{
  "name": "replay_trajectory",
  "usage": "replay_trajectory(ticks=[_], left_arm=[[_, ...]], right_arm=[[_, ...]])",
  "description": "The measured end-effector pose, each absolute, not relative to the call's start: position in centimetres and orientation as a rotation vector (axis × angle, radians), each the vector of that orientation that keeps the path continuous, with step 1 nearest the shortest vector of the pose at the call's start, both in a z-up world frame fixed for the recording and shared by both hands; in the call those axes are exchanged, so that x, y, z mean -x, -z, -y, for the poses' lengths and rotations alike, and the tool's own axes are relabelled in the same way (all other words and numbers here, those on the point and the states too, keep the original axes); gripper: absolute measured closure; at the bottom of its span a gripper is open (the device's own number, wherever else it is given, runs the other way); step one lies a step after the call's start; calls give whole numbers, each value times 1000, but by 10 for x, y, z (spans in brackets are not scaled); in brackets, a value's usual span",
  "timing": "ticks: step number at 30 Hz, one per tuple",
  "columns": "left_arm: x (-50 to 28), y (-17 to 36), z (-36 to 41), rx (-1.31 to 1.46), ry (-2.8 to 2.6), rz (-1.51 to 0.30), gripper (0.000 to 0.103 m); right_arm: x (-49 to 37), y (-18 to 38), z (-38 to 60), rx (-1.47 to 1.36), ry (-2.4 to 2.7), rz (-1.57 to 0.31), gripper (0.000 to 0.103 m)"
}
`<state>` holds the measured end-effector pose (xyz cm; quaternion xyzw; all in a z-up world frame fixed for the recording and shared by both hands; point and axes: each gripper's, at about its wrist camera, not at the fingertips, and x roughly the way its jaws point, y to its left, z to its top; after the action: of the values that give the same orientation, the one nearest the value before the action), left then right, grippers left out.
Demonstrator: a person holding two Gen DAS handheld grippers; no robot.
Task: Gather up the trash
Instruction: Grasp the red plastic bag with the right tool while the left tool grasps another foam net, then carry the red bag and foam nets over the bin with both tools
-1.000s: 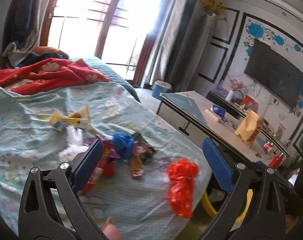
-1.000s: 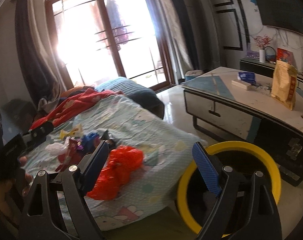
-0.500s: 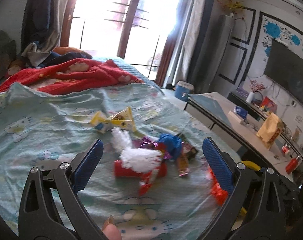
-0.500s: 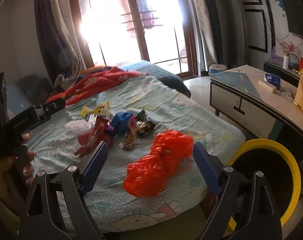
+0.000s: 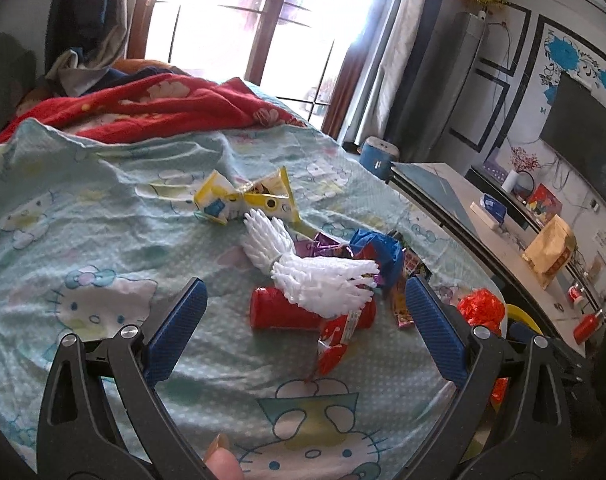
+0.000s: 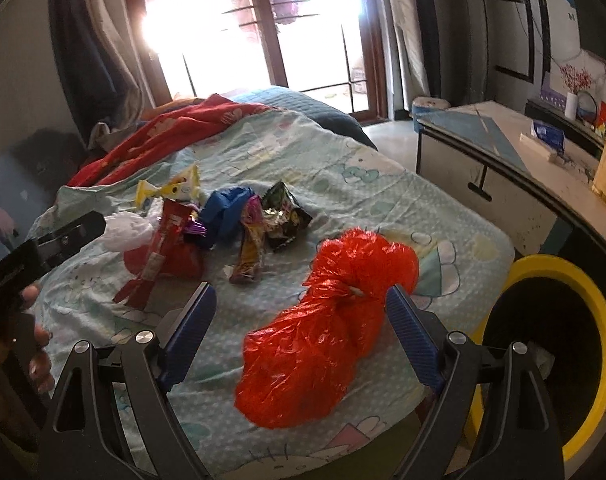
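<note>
Pale-green cartoon bedsheet [image 5: 103, 240] under litter; bright window [image 6: 243, 20] behind.

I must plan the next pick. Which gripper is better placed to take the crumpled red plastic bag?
Right. The right gripper is open with the crumpled red plastic bag between its fingers; the left gripper faces the wrappers.

My left gripper [image 5: 305, 316]: jaws wide, nothing between pads; open air down to red can [image 5: 287, 314] and white foam net [image 5: 319, 280] lying over it. Bare sheet [image 5: 83, 240] on left side, free lane. Wrapper heap [image 5: 383, 256] crowds right of can. My right gripper [image 6: 299, 320]: jaws wide, red bag [image 6: 323, 344] in gap, pads not touching. Yellow bin [image 6: 559, 340] just right of bed edge, mouth clear. Table [image 6: 503, 160] blocks beyond bin. My left hand [image 6: 27, 332] with its gripper occupies left edge.
</note>
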<state>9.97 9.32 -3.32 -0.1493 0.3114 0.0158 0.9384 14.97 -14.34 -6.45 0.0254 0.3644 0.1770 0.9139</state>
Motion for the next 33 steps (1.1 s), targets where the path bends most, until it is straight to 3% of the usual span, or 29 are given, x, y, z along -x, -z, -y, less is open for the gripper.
replay_trajectory(ticks=[7,10,13,15,18,24,33], left_arm=[[-110,42,-94,326,-18,-648,24],[-113,46,-94,341,-6,-653,36],[-115,48,-95,355,1,-661,51],[-115,49,-96,359,6,-664,73],[-113,48,-98,360,11,-663,88],[-109,40,-102,366,20,-644,95],[-96,19,-104,369,48,-586,97]], right_arm=[[-154,86,138,-56,-346,-787,19],[-151,89,139,-52,-342,-772,19],[-150,91,141,-47,-343,-764,32],[-151,94,141,-45,-345,-766,44],[-151,99,143,-38,-348,-775,60],[-146,96,146,-32,-367,-762,70],[-133,79,144,-34,-405,-708,71]])
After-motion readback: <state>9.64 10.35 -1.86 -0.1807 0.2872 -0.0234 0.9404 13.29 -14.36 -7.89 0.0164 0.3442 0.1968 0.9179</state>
